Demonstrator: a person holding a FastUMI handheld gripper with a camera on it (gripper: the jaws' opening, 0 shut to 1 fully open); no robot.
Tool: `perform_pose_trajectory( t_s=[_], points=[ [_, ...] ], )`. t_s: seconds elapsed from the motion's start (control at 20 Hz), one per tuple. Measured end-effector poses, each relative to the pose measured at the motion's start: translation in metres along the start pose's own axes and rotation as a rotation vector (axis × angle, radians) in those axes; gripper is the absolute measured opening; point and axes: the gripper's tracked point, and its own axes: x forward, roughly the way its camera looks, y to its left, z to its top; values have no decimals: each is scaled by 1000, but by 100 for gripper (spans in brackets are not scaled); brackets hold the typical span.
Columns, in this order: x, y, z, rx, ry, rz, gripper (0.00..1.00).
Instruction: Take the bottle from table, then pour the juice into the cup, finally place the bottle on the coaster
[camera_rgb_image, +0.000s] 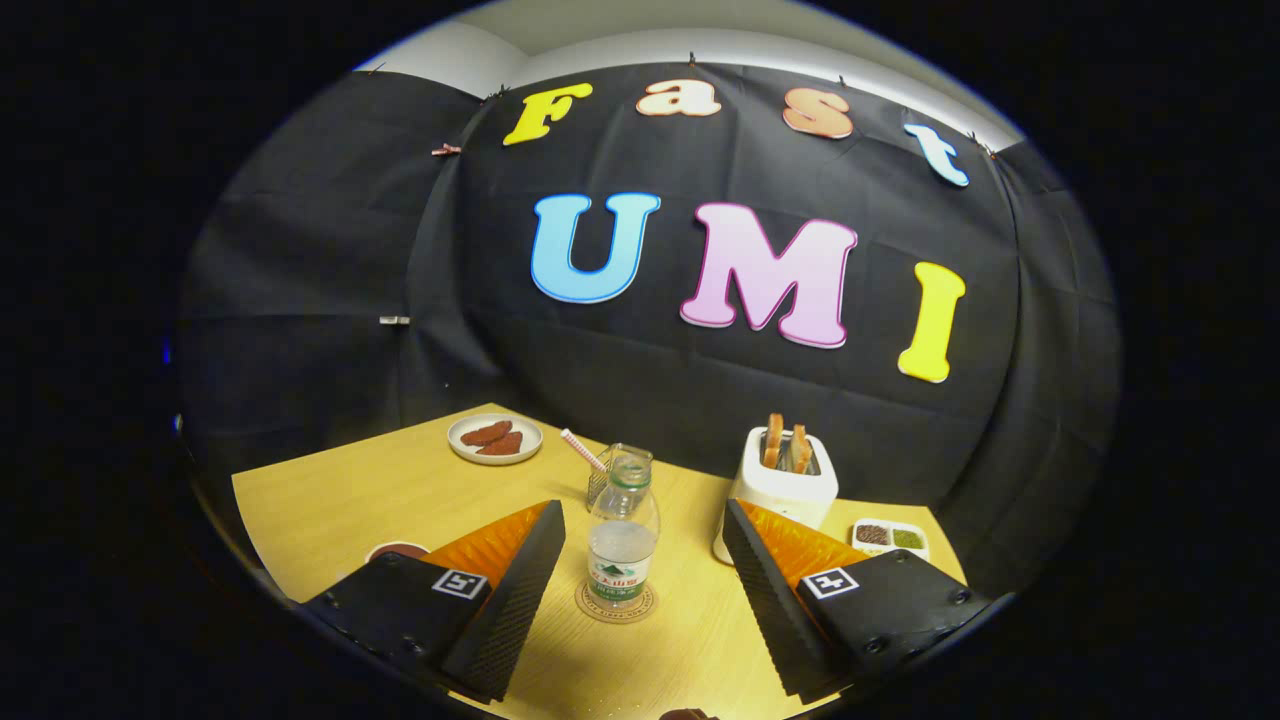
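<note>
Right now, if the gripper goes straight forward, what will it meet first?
Probably the bottle, standing on the coaster between the open gripper fingers. The cup is behind it.

bottle (622, 545) on coaster (616, 604), cup (618, 470) behind, toaster (778, 487) right

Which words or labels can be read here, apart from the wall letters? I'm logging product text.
The label on the bottle: print too blurred to read.
Rim of the coaster: print too small to read.
The square markers on the fingers: patterns, no words.
The gripper is open, fingers either side of the bottle, not touching.
</note>
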Motion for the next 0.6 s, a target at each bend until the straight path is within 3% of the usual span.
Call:
perform_pose_trajectory(
  t_s=[0.3,0.6],
  points=[
    [-85,-26,63,37,-58,-110,98],
    [-176,-49,49,76,24,-271,98]
  ],
)
